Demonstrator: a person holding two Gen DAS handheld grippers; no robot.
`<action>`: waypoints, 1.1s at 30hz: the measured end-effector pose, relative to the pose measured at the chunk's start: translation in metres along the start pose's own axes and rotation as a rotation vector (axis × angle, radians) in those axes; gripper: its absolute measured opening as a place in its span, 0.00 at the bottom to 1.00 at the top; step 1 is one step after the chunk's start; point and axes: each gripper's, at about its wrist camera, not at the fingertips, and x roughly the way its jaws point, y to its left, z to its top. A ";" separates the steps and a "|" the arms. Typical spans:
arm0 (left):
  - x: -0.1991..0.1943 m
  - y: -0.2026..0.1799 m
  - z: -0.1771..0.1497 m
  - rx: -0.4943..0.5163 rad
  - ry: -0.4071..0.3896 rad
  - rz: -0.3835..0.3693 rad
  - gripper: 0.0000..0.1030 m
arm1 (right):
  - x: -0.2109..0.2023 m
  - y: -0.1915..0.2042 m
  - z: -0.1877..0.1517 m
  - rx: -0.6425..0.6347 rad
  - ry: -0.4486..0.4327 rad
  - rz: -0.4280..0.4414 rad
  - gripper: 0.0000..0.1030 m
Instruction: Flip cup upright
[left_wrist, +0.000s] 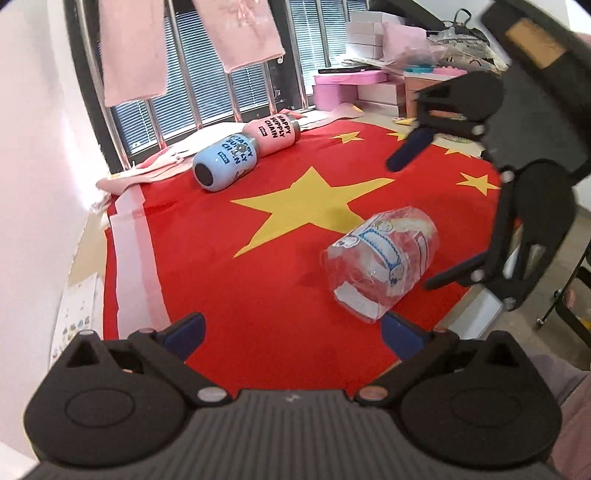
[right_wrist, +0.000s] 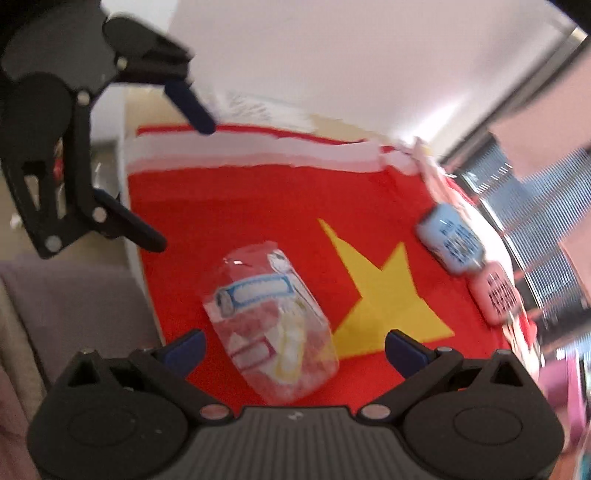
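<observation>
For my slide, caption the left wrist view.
Clear cup lies on its side on the red flag cloth, both open claws nearby.

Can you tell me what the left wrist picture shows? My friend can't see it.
A clear cup with cartoon stickers lies on its side on a red cloth with yellow stars. Both grippers, left and right, are open near it. A blue cup and a pink cup lie farther back.
</observation>
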 end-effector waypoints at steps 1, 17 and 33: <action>-0.001 0.001 -0.002 -0.007 -0.002 0.000 1.00 | 0.006 0.001 0.007 -0.043 0.022 0.010 1.00; -0.011 0.013 -0.019 -0.058 -0.020 -0.002 1.00 | 0.036 0.013 0.054 -0.228 0.164 0.153 0.66; -0.003 -0.016 0.012 -0.152 -0.088 -0.016 1.00 | -0.055 -0.054 -0.091 0.697 -0.411 -0.208 0.66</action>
